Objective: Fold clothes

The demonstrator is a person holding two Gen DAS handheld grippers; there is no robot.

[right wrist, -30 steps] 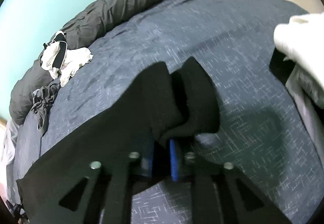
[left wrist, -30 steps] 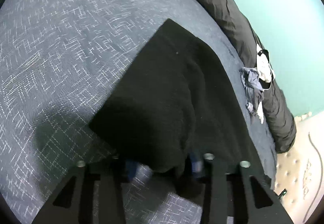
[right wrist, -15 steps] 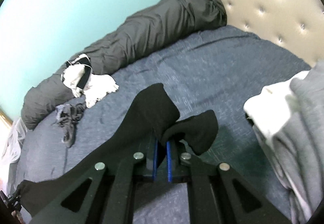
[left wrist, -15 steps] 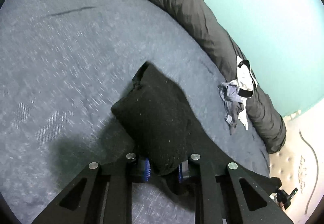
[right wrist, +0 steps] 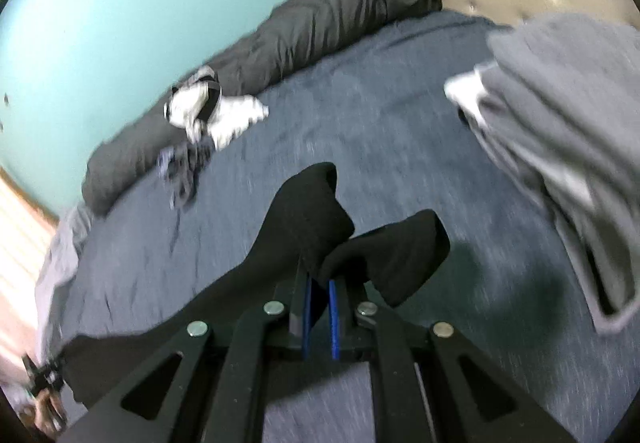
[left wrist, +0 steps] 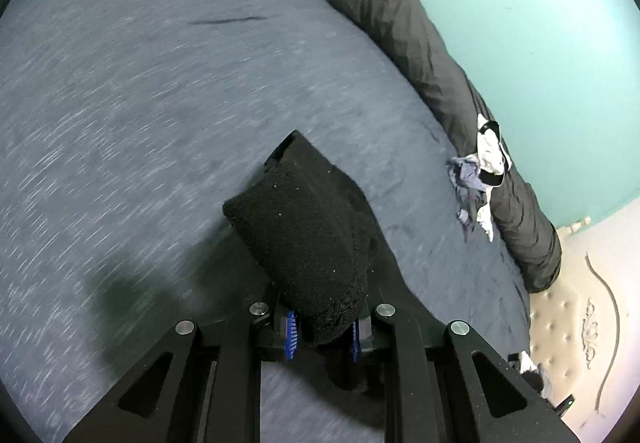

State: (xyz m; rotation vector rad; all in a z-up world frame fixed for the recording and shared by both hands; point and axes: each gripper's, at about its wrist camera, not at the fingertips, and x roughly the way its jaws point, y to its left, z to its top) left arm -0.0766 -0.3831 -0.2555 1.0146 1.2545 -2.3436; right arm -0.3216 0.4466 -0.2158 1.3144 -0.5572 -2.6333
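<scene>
Left wrist view: the left claw (left wrist: 322, 335) sits at 6 o'clock, its blue-padded fingers (left wrist: 291, 331) closed on a bunched fold of the black garment (left wrist: 304, 227). The fabric rises from the jaws toward frame centre, its corner pointing to 12 o'clock, lifted clear of the blue-grey bedspread (left wrist: 140, 103), with a trailing part running off toward 4 o'clock. A rolled dark grey duvet (left wrist: 432, 71) lies along the teal wall (left wrist: 520, 3) from 1 to 4 o'clock. A small heap of white and grey laundry (left wrist: 480, 171) rests against it at 3 o'clock. A cream tufted headboard (left wrist: 568, 315) shows at 4 o'clock.

Right wrist view, blurred: the right claw (right wrist: 320, 317) at 6 o'clock is nearly shut, pinching a thin edge of the black garment (right wrist: 308, 219). One flap stands up toward 12 o'clock, another falls to 2 o'clock, and the rest stretches away to 8 o'clock. A stack of grey clothes (right wrist: 568, 131) lies at 3 o'clock on the bedspread (right wrist: 360, 123). The white laundry (right wrist: 216, 111) sits at 10 o'clock beside the duvet (right wrist: 320, 23).
</scene>
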